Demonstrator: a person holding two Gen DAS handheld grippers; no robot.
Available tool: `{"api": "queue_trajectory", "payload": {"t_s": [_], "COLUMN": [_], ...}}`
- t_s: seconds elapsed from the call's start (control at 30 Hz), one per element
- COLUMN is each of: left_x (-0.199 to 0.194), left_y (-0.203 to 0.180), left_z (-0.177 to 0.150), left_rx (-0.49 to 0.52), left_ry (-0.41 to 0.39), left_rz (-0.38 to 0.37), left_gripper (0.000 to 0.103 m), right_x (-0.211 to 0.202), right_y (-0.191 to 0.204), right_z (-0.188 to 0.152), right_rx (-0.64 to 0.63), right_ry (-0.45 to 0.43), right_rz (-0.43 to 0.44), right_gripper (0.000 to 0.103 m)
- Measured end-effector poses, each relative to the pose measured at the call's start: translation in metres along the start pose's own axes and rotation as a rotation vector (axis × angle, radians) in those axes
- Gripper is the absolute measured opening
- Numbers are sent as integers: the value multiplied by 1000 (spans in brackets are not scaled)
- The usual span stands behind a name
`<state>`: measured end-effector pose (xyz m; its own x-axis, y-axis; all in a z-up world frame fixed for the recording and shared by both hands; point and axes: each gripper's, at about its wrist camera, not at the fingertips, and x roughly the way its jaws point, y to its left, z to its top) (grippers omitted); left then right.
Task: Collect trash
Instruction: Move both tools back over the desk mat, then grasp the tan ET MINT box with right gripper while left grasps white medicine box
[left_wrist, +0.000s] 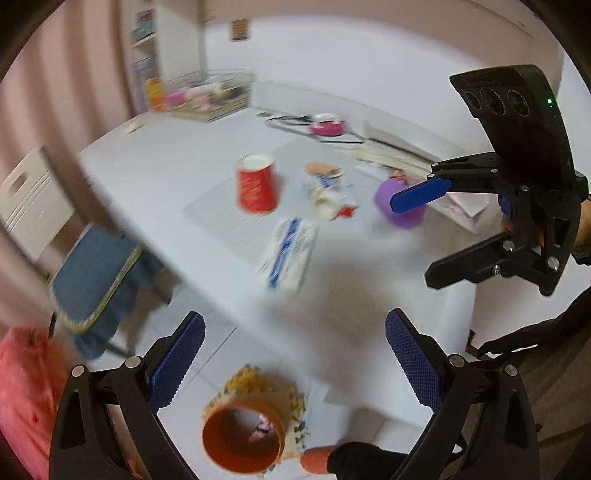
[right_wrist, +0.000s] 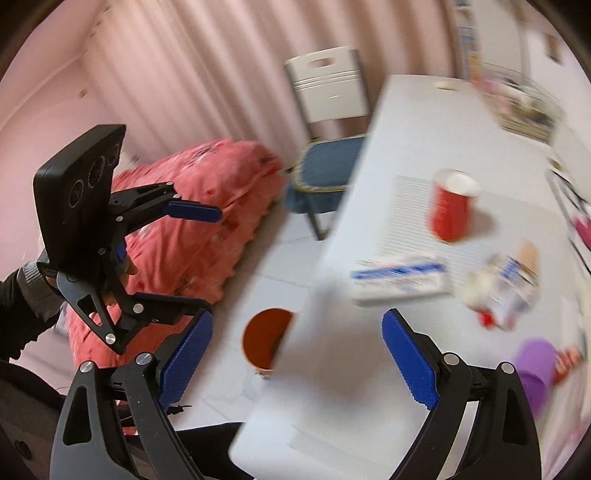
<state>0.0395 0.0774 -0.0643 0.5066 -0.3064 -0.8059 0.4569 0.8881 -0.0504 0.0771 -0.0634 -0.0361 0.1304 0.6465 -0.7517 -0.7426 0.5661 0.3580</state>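
Left wrist | left hand-held gripper (left_wrist: 293, 363) agape over table (left_wrist: 155, 166) edge | right hand-held gripper (right_wrist: 297, 363) agape | orange bin (left_wrist: 243, 437) on floor

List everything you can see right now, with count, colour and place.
Paper cup: one, red, upright on the table mat.
Flat packet: one, white and blue, near the table's front edge.
Crumpled wrappers: a small pile, mixed colours, right of the cup.
Purple cup: one, lying on its side on the table.
Bin: one, orange, on the floor below the table edge.
Table: one, white.
Chair: one, white with blue cushion, beside the table.
Bedding: one, pink, left.
Left gripper: open, empty.
Right gripper: open, empty.
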Motion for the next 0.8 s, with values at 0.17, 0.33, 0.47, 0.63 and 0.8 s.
{"api": "queue_trajectory", "payload": {"t_s": [0.17,0.33,0.47,0.63,0.8], "left_x": [26,57,80,107,133], "left_y": [-29,-42,-34,-16,-3], "left_z": [36,61,68,68,66], "left_rx": [94,142,137,89,92], "left_ry": [-5,15,51,101,130], "left_rz": [-65,-86,-74,-75,-69], "left_gripper": [97,97,97,97,97], "right_x": [-42,-60,-52,-38,-35], "right_y": [-51,-86,-107,-122,-152], "right_z": [-21,-34,-30,-22,-9], "right_rx": [108,162,177,185,221], "right_ry": [-54,-76,-72,-70,-81], "right_rz": [-83,-126,-123,-123,-150], "right_gripper": [91,91,91,91,91]}}
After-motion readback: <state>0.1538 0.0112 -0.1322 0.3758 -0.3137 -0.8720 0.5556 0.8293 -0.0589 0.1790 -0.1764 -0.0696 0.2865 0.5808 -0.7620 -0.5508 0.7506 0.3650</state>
